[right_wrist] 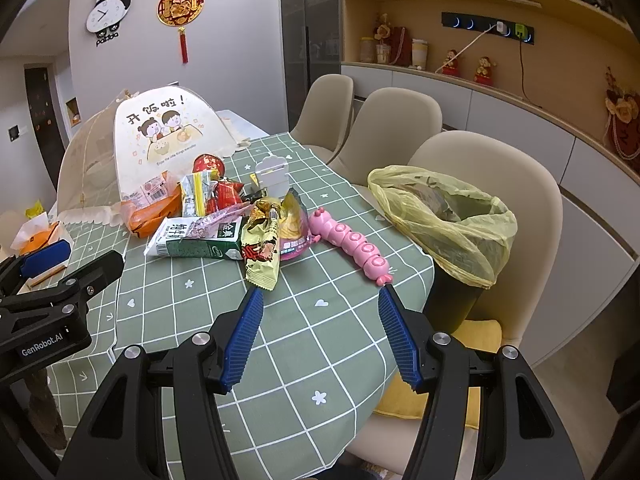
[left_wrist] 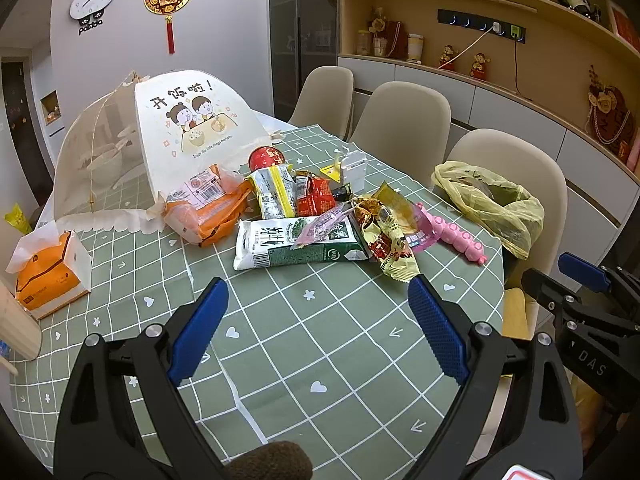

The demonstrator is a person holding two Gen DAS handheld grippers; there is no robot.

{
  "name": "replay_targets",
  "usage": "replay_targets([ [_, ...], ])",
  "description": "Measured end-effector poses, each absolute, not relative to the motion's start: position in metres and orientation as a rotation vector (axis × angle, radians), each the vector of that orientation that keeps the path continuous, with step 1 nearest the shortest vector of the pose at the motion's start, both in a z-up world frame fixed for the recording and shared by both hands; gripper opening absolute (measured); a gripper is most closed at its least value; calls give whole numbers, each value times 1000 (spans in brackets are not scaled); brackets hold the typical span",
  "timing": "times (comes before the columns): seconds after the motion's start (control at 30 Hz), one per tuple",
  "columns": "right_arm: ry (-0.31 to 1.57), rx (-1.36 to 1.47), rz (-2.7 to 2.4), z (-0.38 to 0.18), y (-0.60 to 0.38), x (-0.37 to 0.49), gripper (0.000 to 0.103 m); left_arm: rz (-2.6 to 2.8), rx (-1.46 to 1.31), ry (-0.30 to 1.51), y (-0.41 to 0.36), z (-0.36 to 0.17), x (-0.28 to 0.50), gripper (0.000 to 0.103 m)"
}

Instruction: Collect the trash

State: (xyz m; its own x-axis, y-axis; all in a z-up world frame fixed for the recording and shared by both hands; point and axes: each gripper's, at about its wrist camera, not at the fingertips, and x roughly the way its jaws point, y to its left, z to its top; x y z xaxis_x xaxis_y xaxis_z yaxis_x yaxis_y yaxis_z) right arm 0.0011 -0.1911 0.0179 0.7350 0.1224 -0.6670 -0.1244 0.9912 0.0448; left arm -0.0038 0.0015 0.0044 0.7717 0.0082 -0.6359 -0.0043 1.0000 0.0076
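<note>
A pile of trash lies mid-table: a green and white milk carton (left_wrist: 296, 244) (right_wrist: 200, 240), a gold snack wrapper (left_wrist: 390, 246) (right_wrist: 262, 256), a red wrapper (left_wrist: 316, 198) (right_wrist: 226, 194), an orange bag (left_wrist: 208, 212) (right_wrist: 154, 210) and a yellow-striped packet (left_wrist: 274, 192). A bin lined with a yellow bag (left_wrist: 492, 204) (right_wrist: 448, 220) stands at the table's right edge. My left gripper (left_wrist: 318, 328) is open and empty above the cloth, short of the carton. My right gripper (right_wrist: 322, 336) is open and empty, near the gold wrapper and a pink caterpillar toy (right_wrist: 354, 246) (left_wrist: 456, 238).
A mesh food cover (left_wrist: 160, 148) (right_wrist: 148, 148) stands at the back left. A tissue box (left_wrist: 48, 272) sits at the left edge. A white clip holder (left_wrist: 352, 170) stands behind the pile. Beige chairs (left_wrist: 404, 128) (right_wrist: 500, 184) line the right side. Green checked cloth (left_wrist: 320, 360) covers the table.
</note>
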Motion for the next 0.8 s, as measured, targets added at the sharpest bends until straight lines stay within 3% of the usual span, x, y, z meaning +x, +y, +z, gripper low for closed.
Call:
replay_targets([
  [0.8,733,-12,131,21,-190,-1,57,3,13,686,-2,6,-3,87],
])
